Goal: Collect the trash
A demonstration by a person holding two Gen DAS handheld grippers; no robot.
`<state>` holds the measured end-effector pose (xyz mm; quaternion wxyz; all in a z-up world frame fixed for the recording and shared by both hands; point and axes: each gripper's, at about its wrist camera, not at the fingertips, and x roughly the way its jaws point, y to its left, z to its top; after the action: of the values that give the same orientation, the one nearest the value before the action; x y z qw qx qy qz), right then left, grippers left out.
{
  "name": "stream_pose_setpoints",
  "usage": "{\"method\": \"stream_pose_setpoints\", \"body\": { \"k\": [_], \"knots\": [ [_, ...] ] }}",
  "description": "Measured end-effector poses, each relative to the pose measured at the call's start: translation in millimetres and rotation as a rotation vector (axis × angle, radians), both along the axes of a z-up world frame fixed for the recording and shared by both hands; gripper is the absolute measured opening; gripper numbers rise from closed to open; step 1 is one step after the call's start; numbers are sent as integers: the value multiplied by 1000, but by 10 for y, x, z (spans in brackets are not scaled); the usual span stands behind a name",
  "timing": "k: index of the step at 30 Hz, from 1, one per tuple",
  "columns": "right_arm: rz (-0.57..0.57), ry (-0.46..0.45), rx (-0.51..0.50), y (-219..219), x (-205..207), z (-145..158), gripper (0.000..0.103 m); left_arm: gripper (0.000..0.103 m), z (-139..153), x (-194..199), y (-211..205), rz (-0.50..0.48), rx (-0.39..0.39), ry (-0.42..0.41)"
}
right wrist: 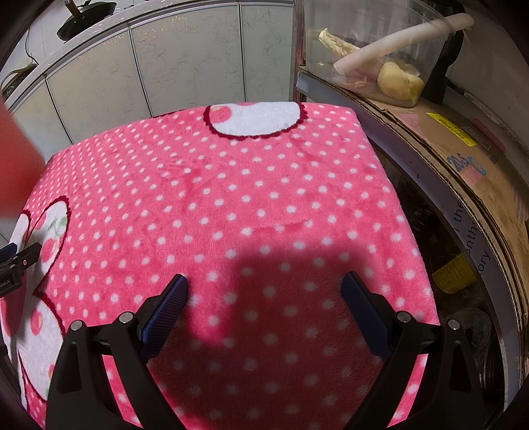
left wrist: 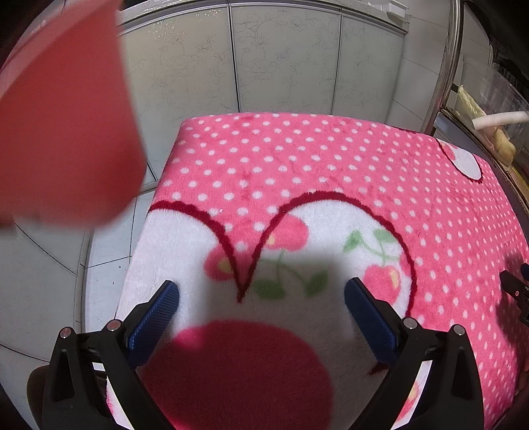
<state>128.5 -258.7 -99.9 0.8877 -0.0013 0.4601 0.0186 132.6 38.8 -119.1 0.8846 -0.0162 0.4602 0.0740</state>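
Fingers of the left gripper (left wrist: pixel 261 297) stand wide apart, nothing between them, over the white heart patch of a pink polka-dot fleece cover (left wrist: pixel 330 172) on the worktop. Right gripper (right wrist: pixel 264 294) likewise spread wide and empty, over the dotted pink area.

Writing: flattened cardboard (right wrist: pixel 463 158) on the shelf to the right carries a blue logo, not readable, a yellow label (right wrist: pixel 451 129) too small to read, and partial words "the" and "ory" along its edge. Right view only.

Clear plastic container (right wrist: pixel 373 43) on that shelf holds food scraps: a long white stalk (right wrist: pixel 406 36) and a yellowish lump (right wrist: pixel 398 82). Left view shows it only at the far right edge.

Blurred red object (left wrist: pixel 62 112) fills the left view's upper left, very close to the lens; identity unclear. Right view catches just a sliver. Black pan (right wrist: pixel 86 16) on the tiled counter, right view only.
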Motion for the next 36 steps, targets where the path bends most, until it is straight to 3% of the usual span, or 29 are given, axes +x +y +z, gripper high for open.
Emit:
{"method": "stream_pose_setpoints", "body": {
  "k": [36],
  "knots": [
    [-3, -6, 23, -26, -15, -9, 95, 98, 0, 6, 11, 0, 0, 0]
  ]
}}
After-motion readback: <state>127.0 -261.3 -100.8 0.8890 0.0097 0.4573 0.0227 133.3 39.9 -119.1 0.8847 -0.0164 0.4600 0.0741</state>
